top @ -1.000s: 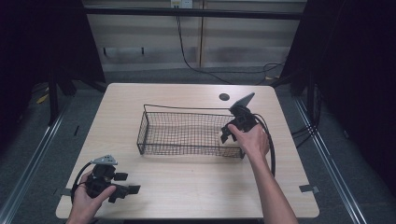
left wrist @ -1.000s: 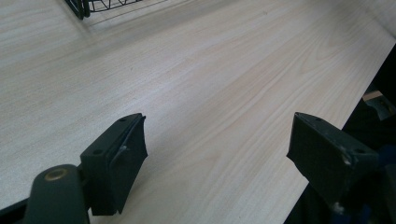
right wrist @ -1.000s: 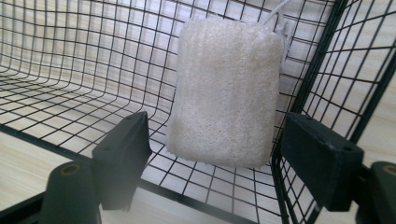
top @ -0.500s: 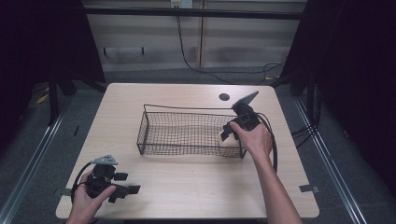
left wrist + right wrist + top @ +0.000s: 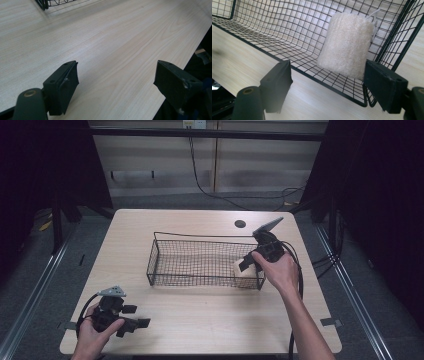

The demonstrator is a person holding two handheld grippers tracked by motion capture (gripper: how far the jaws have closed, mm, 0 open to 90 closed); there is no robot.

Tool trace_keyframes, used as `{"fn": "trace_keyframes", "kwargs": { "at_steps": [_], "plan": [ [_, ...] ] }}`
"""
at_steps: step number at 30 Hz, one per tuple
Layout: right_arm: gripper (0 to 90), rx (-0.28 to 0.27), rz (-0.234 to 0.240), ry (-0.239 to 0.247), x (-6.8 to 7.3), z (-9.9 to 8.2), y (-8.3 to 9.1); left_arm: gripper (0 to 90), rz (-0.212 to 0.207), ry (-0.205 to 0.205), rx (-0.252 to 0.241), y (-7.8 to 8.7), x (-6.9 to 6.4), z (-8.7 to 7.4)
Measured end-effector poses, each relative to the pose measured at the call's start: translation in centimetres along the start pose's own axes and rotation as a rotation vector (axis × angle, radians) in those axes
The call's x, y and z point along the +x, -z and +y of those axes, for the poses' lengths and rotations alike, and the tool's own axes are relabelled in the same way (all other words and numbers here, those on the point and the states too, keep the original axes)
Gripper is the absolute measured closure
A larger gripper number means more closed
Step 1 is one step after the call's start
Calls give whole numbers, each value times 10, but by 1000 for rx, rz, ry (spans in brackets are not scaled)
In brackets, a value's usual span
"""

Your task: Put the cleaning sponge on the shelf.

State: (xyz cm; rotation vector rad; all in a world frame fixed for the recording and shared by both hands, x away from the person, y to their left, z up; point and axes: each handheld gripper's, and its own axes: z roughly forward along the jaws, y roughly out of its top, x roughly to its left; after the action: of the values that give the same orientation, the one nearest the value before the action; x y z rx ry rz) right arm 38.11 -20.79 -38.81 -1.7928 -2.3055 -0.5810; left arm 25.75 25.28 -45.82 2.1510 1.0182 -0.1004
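1. Loofah piece [image 5: 348, 45], a pale cream cylinder of rough fibre, stands in the wire basket [image 5: 200, 265] at its right end, close against the end wall; in the high view it shows as a light patch [image 5: 241, 267] right of the frame's centre.
2. Thin white string sticks out at the loofah's upper right edge in the right gripper view.
3. The right gripper [image 5: 250, 262] sits over the basket's right end in the high view, the hand [image 5: 277, 270] behind it above the near right corner of the basket.
4. In the right gripper view its jaws stand apart, one at lower left and one at lower right of the frame, with the right gripper [image 5: 327, 87] free of the loofah; the pads press on nothing. The jaws have just been closing somewhat, and the loofah lies beyond them, not between the pads.
5. The black mesh basket lies lengthwise across the middle of the light wood surface [image 5: 200, 320], its floor otherwise bare.
6. The left gripper [image 5: 135, 322] is at the lower left of the high view, held by the left hand [image 5: 92, 335] low over the surface near its front edge, well apart from the basket.
7. In the left gripper view the left gripper [image 5: 116, 80] is wide, with bare wood grain between the jaws; a corner of the basket [image 5: 50, 3] shows at the upper left of that frame.
8. A small dark round hole [image 5: 240, 224] marks the surface behind the basket, right of centre.
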Motion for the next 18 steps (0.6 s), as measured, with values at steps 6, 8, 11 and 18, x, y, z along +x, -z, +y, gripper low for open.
{"fn": "trace_keyframes", "kwargs": {
  "at_steps": [6,8,11,18],
  "plan": [
    [232,-29,36,28,3,-9,5,189,3,-1,0,0,0,0],
    [238,-32,49,41,4,-13,6,189,3,0,-1,0,0,0],
    [254,-49,70,54,5,-19,7,189,5,-2,4,0,0,0],
    [257,-79,82,77,5,-32,13,189,2,-5,10,0,0,0]
  ]
}}
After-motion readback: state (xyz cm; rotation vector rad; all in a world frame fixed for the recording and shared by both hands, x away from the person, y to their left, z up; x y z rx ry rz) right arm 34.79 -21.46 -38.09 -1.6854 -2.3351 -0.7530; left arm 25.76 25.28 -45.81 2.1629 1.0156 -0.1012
